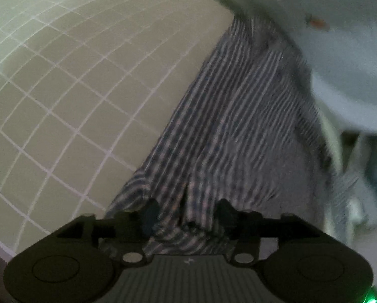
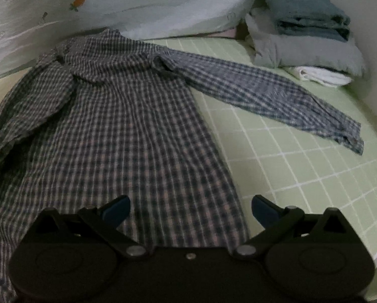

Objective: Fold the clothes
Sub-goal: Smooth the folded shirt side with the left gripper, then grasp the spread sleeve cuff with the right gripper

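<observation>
Green grid sheet (image 2: 302, 176) under everything. Checked shirt (image 2: 128, 131) flat on it, long axis running straight ahead from right gripper (image 2: 189, 210), collar at far end, one sleeve out to right. Folded stack (image 2: 307, 32) far right. Right jaws wide, over hem. Left gripper (image 1: 186, 217) pinching bunched shirt cloth.

Shirt (image 2: 128, 126) spread on the grid sheet (image 2: 302, 166), with bedding behind it.

The shirt lies at the left of the sheet, its collar at the far end, one sleeve (image 2: 276, 96) reaching right across the sheet. A pillow (image 2: 150, 7) lies behind the collar (touching it, apparently). A stack of folded items (image 2: 307, 32) sits at the far right, apart from the sleeve. Shirt fabric bunches between the left gripper (image 1: 186, 214) fingers.
</observation>
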### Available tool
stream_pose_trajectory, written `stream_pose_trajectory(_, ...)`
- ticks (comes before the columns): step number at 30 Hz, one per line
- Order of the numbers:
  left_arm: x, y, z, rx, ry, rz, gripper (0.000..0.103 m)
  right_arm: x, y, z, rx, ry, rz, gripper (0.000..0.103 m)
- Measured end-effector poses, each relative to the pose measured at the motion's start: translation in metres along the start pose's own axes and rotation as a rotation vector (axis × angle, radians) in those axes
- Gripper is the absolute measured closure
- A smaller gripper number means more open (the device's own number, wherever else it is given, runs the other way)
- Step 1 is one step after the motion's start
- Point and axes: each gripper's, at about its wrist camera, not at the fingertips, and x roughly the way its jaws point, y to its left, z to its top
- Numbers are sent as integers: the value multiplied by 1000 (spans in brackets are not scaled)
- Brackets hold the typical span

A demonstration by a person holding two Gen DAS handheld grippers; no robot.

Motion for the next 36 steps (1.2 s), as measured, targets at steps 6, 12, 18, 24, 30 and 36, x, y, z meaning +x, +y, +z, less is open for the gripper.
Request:
stream_pose_trajectory(6, 3, -17, -7, 85, -7, 83, 45, -2, -12, -1, 20, -10, -2, 0)
stream_pose_trajectory(12, 5, -28, -15, 114, -30, 126, 28, 1, -41, -1, 69, -6, 0, 0)
stream_pose_trajectory(18, 14, -44, -21, 93, -71, 194, 16, 13, -92, 0, 175, 23, 17, 0)
stream_pose_trajectory(24, 21, -54, -24, 68, -100, 250, 8, 26, -147, 6, 280, 21, -7, 0)
stream_pose_trajectory(30, 28, -58, -25, 33, -121, 280, 1, 41, -207, 22, 444, -11, -47, 0)
stream_pose_trajectory(36, 33, -65, -29, 30, -143, 328, 0, 61, -247, 42, 551, -28, -94, 0)
